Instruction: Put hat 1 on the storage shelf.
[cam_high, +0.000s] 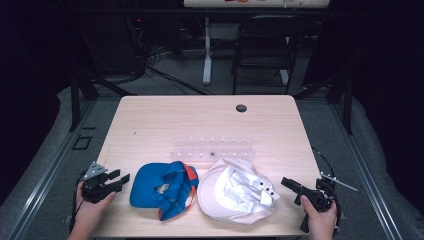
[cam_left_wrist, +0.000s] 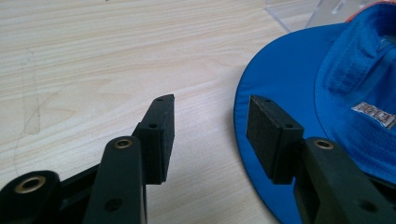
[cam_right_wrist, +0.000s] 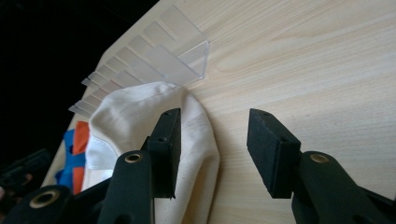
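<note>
A blue cap with orange trim (cam_high: 162, 189) lies upside down near the table's front edge; its brim (cam_left_wrist: 289, 84) reaches close to my left gripper. Right of it lies a white cap (cam_high: 235, 190), also upside down, its cream cloth (cam_right_wrist: 140, 121) reaching under one jaw in the right gripper view. My left gripper (cam_high: 121, 178) stands open just left of the blue cap, with bare wood between the jaws (cam_left_wrist: 210, 133). To the right of the white cap my right gripper (cam_high: 286, 182) is open too, nothing between its fingers (cam_right_wrist: 214, 149).
A clear acrylic rack with several slots (cam_high: 212, 148) stands behind the two caps, seen also as the rack (cam_right_wrist: 154, 60) in the right gripper view. A dark grommet hole (cam_high: 241, 108) sits near the table's far edge. A folding chair (cam_high: 265, 45) stands beyond the table.
</note>
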